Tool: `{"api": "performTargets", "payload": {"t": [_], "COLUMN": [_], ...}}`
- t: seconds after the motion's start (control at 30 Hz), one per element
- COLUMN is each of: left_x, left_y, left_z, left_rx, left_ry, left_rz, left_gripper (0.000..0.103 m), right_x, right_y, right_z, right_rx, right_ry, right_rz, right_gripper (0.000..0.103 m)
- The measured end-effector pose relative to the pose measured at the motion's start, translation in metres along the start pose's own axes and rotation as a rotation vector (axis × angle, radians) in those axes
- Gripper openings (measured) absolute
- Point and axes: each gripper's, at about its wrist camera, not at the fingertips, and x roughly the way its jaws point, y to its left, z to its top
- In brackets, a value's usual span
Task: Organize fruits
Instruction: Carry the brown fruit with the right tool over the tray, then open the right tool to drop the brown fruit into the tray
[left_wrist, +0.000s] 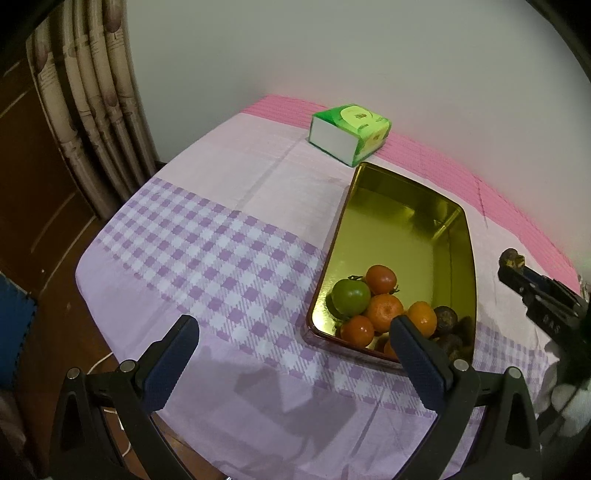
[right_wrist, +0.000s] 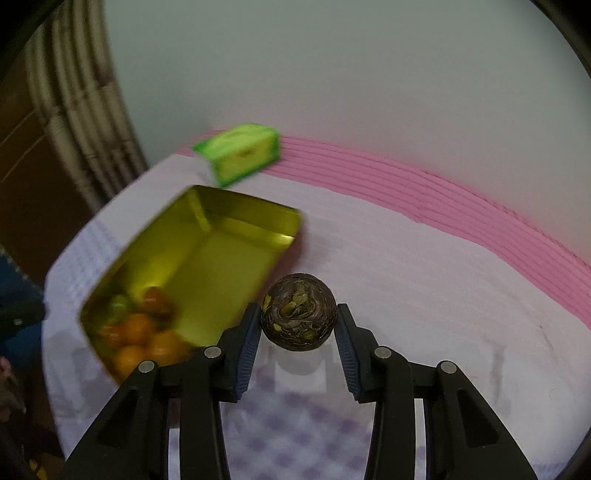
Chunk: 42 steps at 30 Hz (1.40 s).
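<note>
— Where's that dark fruit (right_wrist: 299, 313) sitting against the right claw (right_wrist: 299, 319)?

— Right between its two blue pads (right_wrist: 246, 345), up near the tips. Each pad presses a flank of it, so the right claw is clenched on the dark fruit and carries it above the checked cloth (right_wrist: 406, 280) on the bench, just beside the long wall of the gold tin (right_wrist: 207, 254).

— And from the other side?

— In the left view the same dark fruit (left_wrist: 511, 258) shows small at the tip of the right claw (left_wrist: 511, 264), off to the right of the gold tin (left_wrist: 413, 229) and apart from it.

— What's the left claw (left_wrist: 291, 341) doing?

— Spread wide, nothing between its fingers (left_wrist: 170, 365). It hangs over the purple checks of the cloth (left_wrist: 229, 236); its right finger overlaps the near corner of the tin in that view, though I cannot tell if it touches.

— The rest of the fruit?

— Piled in the tin's near end: a green tomato (left_wrist: 350, 296), a red tomato (left_wrist: 381, 278), several oranges (left_wrist: 386, 312) and a couple more dark ones (left_wrist: 446, 319). The far end of the tin is bare gold. A green tissue box (left_wrist: 349, 133) stands beyond it by the wall
</note>
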Motion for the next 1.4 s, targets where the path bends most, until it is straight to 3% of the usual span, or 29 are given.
{"api": "performTargets", "payload": {"t": [0.33,0.57,0.83,0.9,0.97,1.1,1.23,1.4], "left_x": [0.000,0.003,0.003,0.001,0.001,0.001,-0.001,-0.004], "left_y": [0.008,0.005,-0.006,-0.009,-0.012,-0.016,-0.022,-0.033], "left_z": [0.000,-0.001,-0.005,-0.006,-0.007,-0.009,-0.012,-0.018], "left_rx": [-0.027,-0.011,0.039,0.055,0.065,0.077,0.099,0.139], "left_ry": [0.011,0.023,0.006,0.001,0.001,-0.001,-0.007,-0.020], "left_rz": [0.027,0.039,0.062,0.059,0.060,0.060,0.062,0.067], "left_gripper": [0.102,0.102,0.102,0.102,0.102,0.102,0.102,0.102], "right_x": [0.022,0.051,0.058,0.057,0.052,0.031,0.007,-0.014], "right_y": [0.070,0.083,0.082,0.082,0.081,0.080,0.078,0.072], "right_z": [-0.005,-0.010,-0.015,-0.016,-0.017,-0.015,-0.019,-0.033], "right_rx": [-0.111,-0.117,-0.104,-0.102,-0.091,-0.084,-0.100,-0.097], "right_ry": [0.071,0.143,0.166,0.166,0.152,0.102,0.079,0.080], "right_rz": [0.117,0.118,0.110,0.107,0.106,0.090,0.023,-0.027], "right_gripper": [0.041,0.041,0.043,0.049,0.063,0.072,0.092,0.095]}}
